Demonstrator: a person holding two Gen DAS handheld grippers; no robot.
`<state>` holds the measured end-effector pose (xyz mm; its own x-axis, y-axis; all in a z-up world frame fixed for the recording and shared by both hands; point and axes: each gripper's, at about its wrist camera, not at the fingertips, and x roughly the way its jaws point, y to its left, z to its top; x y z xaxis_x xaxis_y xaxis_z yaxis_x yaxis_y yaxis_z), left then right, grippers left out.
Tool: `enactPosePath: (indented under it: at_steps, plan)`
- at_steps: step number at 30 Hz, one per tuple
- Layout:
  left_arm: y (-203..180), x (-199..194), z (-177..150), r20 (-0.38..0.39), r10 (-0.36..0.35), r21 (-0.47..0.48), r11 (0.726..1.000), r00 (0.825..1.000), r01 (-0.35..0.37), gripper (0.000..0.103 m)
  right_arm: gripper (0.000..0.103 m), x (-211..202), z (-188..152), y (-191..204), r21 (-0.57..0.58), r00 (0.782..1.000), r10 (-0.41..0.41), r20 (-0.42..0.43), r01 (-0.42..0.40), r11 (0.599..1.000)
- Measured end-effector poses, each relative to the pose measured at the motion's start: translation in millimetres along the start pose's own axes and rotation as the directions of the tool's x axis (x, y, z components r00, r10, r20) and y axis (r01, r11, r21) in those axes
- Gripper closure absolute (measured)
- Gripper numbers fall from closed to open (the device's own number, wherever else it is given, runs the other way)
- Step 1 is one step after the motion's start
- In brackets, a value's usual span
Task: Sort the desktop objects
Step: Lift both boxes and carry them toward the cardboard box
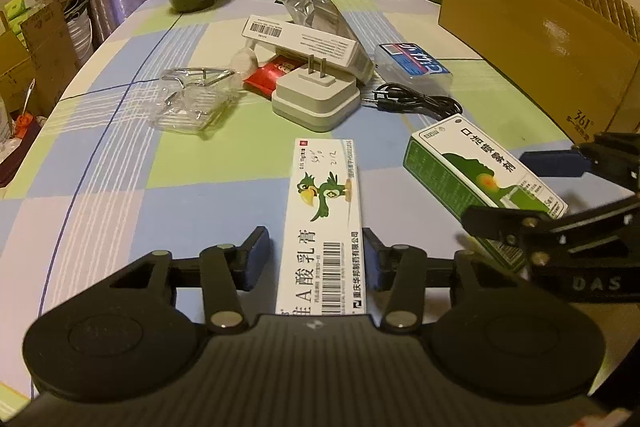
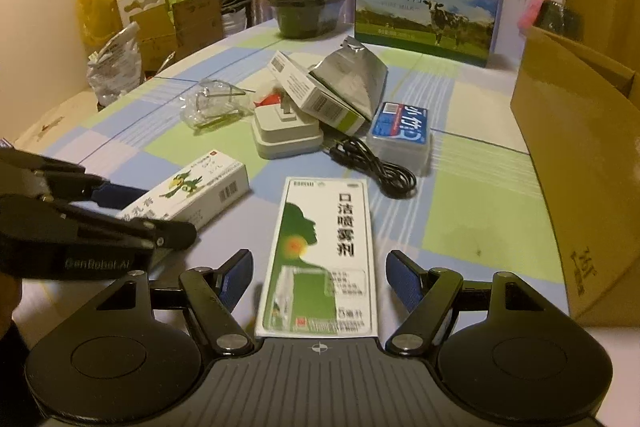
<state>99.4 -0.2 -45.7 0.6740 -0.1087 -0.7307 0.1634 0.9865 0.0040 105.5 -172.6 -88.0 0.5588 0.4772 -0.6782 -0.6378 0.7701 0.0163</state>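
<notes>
Surface: checked tablecloth (image 1: 120, 195), cluttered beyond
Left gripper (image 1: 316, 259): wide, straddling parrot box (image 1: 324, 227), long axis in line with fingers
Right gripper (image 2: 320, 279): wide, straddling green spray box (image 2: 320, 259), likewise lengthwise
Gap: 2 boxes lie just beside each other

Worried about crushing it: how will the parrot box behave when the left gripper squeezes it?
The parrot box looks like thin carton, so probably light and apt to dent under a hard squeeze. It lies flat between the left gripper's open jaws, so it should not roll; on the tablecloth it may slide if nudged.
</notes>
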Motion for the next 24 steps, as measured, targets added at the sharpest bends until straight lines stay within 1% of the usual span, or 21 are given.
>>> enactPosePath:
  at_steps: [4, 9, 12, 14, 16, 18, 19, 24]
  plan:
    - [0, 2, 2, 0.001, 0.001, 0.006, 1.000, 1.000, -0.001, 0.060, 0.032, 6, 3, 0, 0.016, 0.999, -0.022, -0.024, 0.022, 1.000]
    - [-1, 3, 3, -0.002, 0.000, 0.006, 1.000, 1.000, 0.000, 0.060, 0.034, 9, 2, 1, 0.017, 0.999, -0.022, -0.027, 0.022, 1.000]
    - [-1, 3, 3, -0.002, 0.000, 0.007, 1.000, 1.000, 0.000, 0.061, 0.039, 11, 2, 0, 0.024, 0.999, -0.022, -0.033, 0.023, 0.999]
    - [-2, 3, 3, -0.003, -0.002, 0.006, 1.000, 1.000, 0.002, 0.064, 0.043, 11, 1, -1, 0.029, 0.999, -0.028, -0.036, 0.029, 0.999]
    - [-3, 3, 3, -0.004, -0.007, 0.007, 1.000, 1.000, 0.007, 0.068, 0.045, 12, 1, -2, 0.034, 0.999, -0.026, -0.039, 0.028, 0.999]
    - [-4, 2, 3, -0.004, -0.005, 0.015, 1.000, 1.000, 0.005, 0.069, 0.046, 13, 0, -1, 0.027, 0.999, -0.027, -0.038, 0.028, 0.999]
    - [-5, 2, 3, -0.003, -0.003, 0.019, 1.000, 1.000, 0.003, 0.070, 0.050, 13, 0, 0, 0.023, 0.999, -0.024, -0.041, 0.025, 0.999]
    - [-8, -2, 3, -0.003, -0.005, 0.033, 0.999, 1.000, 0.005, 0.070, 0.050, 3, -3, -1, 0.041, 0.999, -0.049, -0.019, 0.050, 0.998]
